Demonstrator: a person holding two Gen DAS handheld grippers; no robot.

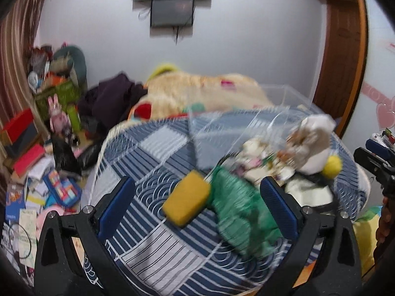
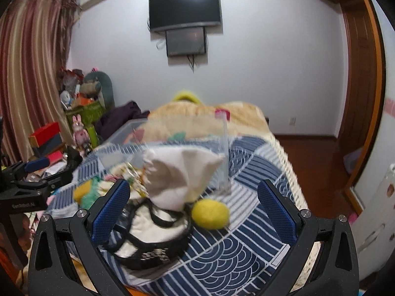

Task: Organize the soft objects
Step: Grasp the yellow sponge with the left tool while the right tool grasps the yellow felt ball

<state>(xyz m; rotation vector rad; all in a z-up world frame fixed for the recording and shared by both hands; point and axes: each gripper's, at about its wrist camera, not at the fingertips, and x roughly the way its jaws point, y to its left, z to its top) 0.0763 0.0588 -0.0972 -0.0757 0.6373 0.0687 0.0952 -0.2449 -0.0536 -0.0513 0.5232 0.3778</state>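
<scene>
Soft things lie on a blue patterned bedspread [image 1: 153, 148]. In the left wrist view a yellow sponge [image 1: 186, 201] and a green knitted cloth [image 1: 242, 212] lie between the fingers of my open left gripper [image 1: 197, 204]. Behind them are a white cloth bundle [image 1: 313, 143], a yellow ball [image 1: 333, 166] and a clear plastic box [image 1: 246, 123]. In the right wrist view my open right gripper [image 2: 193, 207] frames the white cloth [image 2: 177, 175], the yellow ball [image 2: 211, 214] and a white cloth with black straps [image 2: 153, 231]. The clear box [image 2: 222, 148] stands behind.
A cream blanket [image 1: 205, 91] and dark clothes [image 1: 111, 101] lie at the far end of the bed. Boxes, books and toys [image 1: 49, 128] clutter the floor on the left. A wooden door frame [image 2: 360, 74] is at the right. A TV [image 2: 184, 9] hangs on the wall.
</scene>
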